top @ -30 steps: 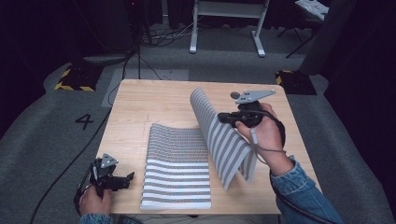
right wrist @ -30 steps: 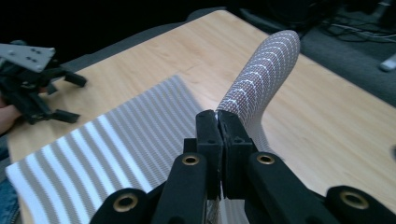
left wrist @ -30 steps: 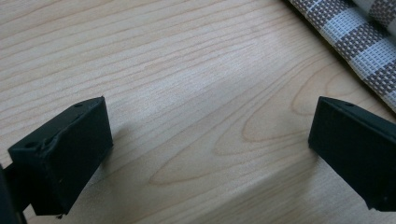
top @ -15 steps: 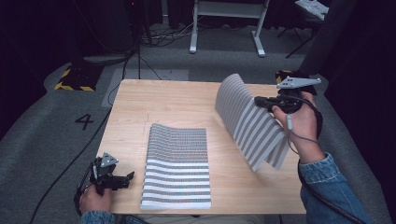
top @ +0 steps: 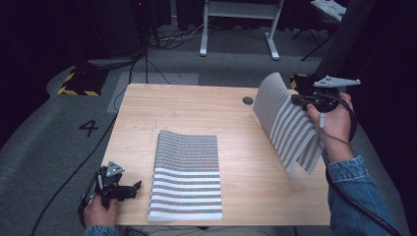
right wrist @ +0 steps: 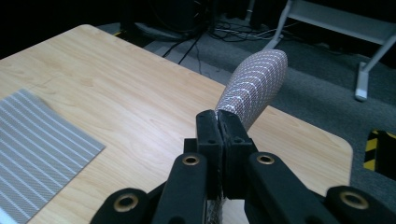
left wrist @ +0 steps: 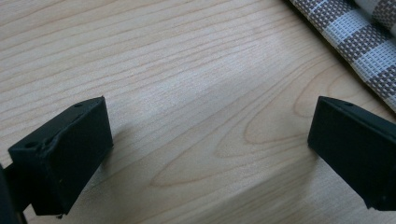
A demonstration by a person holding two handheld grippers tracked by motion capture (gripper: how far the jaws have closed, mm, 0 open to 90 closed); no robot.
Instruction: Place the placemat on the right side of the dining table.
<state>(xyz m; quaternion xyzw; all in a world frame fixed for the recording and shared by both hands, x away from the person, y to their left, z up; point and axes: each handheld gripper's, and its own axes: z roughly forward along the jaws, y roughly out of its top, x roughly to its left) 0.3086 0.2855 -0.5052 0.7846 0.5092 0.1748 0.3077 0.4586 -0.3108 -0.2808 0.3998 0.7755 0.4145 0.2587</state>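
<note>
A grey-and-white striped placemat (top: 187, 174) lies flat on the wooden table (top: 196, 105), near its front middle. A second striped placemat (top: 285, 123) hangs bent in the air over the table's right side, pinched at its edge by my right gripper (top: 297, 100). In the right gripper view the black jaws (right wrist: 217, 122) are shut on the mat (right wrist: 254, 84), which curls up beyond them. My left gripper (top: 134, 187) rests at the table's front left corner, open, its jaws wide apart over bare wood (left wrist: 205, 112), with the flat mat's corner (left wrist: 359, 42) just beyond them.
A small dark round hole (top: 248, 100) sits in the tabletop near the back right. Beyond the table are grey carpet, cables (top: 147, 44), a white frame's legs (top: 236, 29) and yellow-black floor tape (top: 76, 83). A floor mark reads 4 (top: 89, 128).
My right gripper has carried the lifted placemat from over the flat mat to the right, out to the table's right edge. The left gripper has stayed put.
</note>
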